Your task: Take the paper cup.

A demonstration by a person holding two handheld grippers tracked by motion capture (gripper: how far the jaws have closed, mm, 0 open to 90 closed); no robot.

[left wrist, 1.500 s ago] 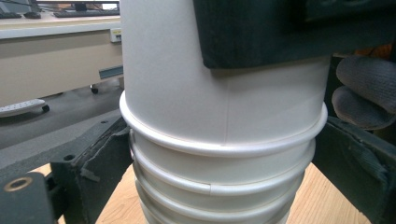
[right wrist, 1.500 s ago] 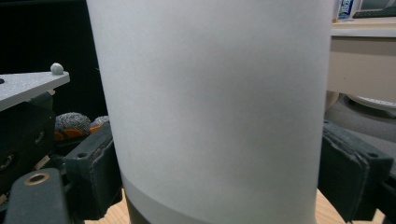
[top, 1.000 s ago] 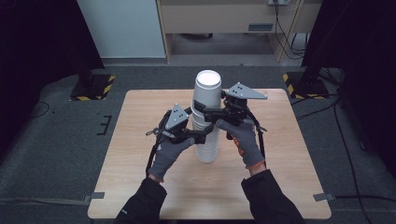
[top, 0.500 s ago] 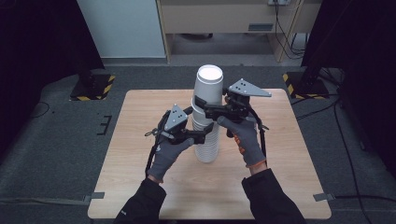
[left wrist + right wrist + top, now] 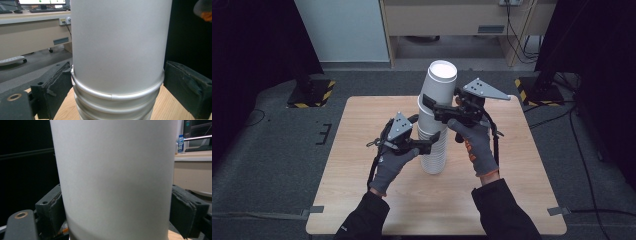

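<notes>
On the light wooden tabletop (image 5: 362, 200) stands a tall stack of white paper cups (image 5: 435, 150), the left gripper (image 5: 424, 146) pinching its lower rims and the right gripper (image 5: 437, 111) pinching the raised top cup (image 5: 439, 92).

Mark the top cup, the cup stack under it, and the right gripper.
top cup (image 5: 441, 84), high view, on its side wall below the upturned base.
cup stack (image 5: 434, 155), high view, on the ringed rims of the lower cups.
right gripper (image 5: 437, 111), high view, midway between its fingertips, at the top cup's wall.
</notes>
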